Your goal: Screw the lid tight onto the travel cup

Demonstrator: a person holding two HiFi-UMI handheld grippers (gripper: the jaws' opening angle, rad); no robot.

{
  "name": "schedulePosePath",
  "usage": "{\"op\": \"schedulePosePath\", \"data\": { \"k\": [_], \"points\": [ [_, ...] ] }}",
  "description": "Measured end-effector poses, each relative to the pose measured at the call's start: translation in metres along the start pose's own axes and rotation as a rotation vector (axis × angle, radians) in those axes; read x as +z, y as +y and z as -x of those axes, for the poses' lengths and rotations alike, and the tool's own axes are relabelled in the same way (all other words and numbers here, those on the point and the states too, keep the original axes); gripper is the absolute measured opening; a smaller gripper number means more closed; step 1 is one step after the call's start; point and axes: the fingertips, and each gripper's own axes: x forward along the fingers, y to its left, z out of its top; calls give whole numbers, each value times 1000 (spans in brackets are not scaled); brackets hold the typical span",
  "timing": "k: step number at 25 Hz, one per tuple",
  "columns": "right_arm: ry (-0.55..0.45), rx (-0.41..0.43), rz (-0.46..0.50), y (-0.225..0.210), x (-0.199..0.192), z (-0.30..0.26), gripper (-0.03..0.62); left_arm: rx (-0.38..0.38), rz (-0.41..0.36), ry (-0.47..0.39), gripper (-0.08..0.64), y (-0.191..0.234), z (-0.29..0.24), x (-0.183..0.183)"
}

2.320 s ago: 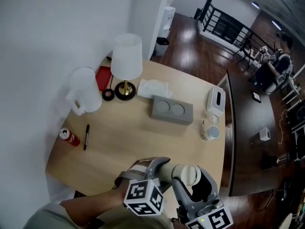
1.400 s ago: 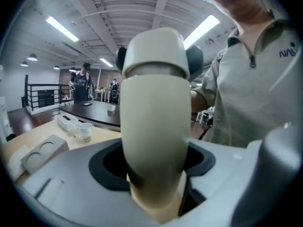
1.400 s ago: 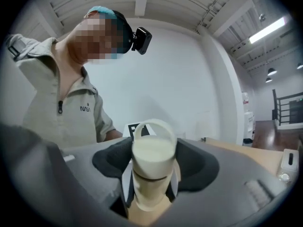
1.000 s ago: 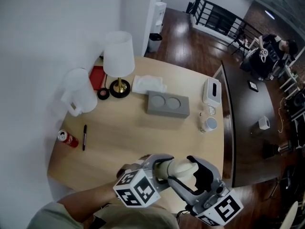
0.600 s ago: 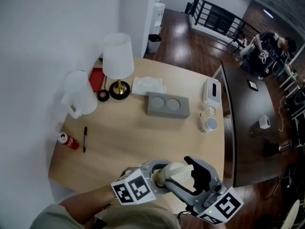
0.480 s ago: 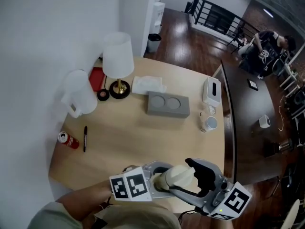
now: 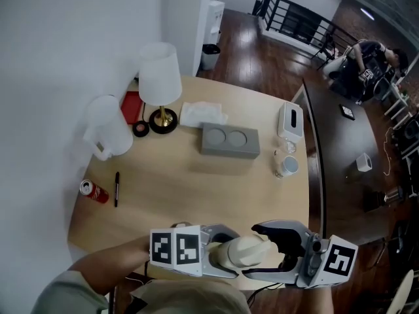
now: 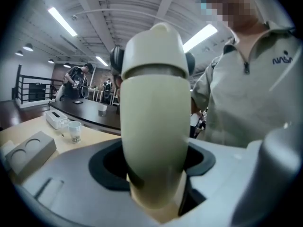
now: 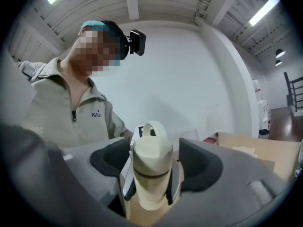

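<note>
The cup (image 7: 239,254) is held in the air, lying nearly level, just over the near edge of the surface (image 7: 196,182) and in front of the person. The left gripper (image 7: 221,252) is clamped on its body. The right gripper (image 9: 152,167) has just been opening its jaws. The lid (image 9: 150,136) stands between its pads, with a gap showing on each side, so it is released for now. This looks like a re-grip between turns. To do it well, the right jaws should close square on the lid's round wall, below its loop and not on the loop. They should stay in line with the cup so the thread does not cross. The left grip must stay firm against the twist, and turning should go on until the lid stops. A dark line shows where lid meets body, but I cannot tell whether it is fully home. Everything else stands well apart on the surface: a lamp (image 7: 159,77), jug (image 7: 108,126), can (image 7: 93,190), pen (image 7: 116,188), grey block (image 7: 229,140), tissue box (image 7: 290,120) and glass (image 7: 286,166). Nothing stands in the way, and only the person's own chest is close behind the cup.
</note>
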Motion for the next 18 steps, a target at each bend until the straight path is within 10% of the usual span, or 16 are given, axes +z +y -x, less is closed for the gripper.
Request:
{"op": "schedulePosePath", "data": {
  "k": [6,15,18],
  "points": [
    [15,-197,79,-19,0,-2,262,164,7,-4,315,30,7,1],
    [-10,-685,30,-69,-11,-4,262,806,66,88,315,111,33,-25],
    [-35,-760,36,-72,-12,-9,262,908,87,85,316,118,40,-29]
  ]
}}
